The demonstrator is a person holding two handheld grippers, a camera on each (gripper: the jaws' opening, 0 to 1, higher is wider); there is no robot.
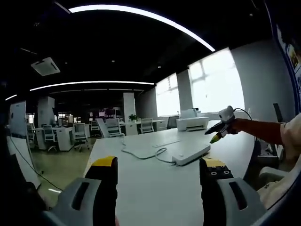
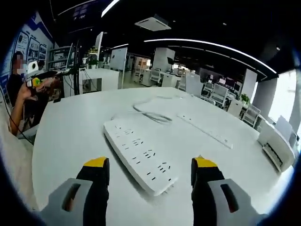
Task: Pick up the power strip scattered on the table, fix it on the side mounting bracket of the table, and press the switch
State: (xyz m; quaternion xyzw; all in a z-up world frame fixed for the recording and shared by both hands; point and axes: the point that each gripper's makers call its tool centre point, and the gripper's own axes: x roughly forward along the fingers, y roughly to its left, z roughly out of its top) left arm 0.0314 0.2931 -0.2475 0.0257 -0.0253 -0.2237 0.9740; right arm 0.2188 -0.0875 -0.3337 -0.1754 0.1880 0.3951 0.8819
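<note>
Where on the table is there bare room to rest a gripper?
Bare table lies left of the near power strip, toward the seated person. The middle is crowded: its cable, a second strip, and a printer at the far right edge.

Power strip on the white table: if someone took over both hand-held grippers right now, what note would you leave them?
Left hand-held gripper: open, empty, above the table.
Right hand-held gripper: open, empty, jaws either side of the near end of the power strip, not closed on it.
Power strip lies flat on the table, cable trailing behind it. A second, slimmer strip lies further back; a white printer sits at the table edge.
Done: nothing yet.
Left: grasp the strip, fix it on the side bracket, press the switch. The bracket isn't visible.
</note>
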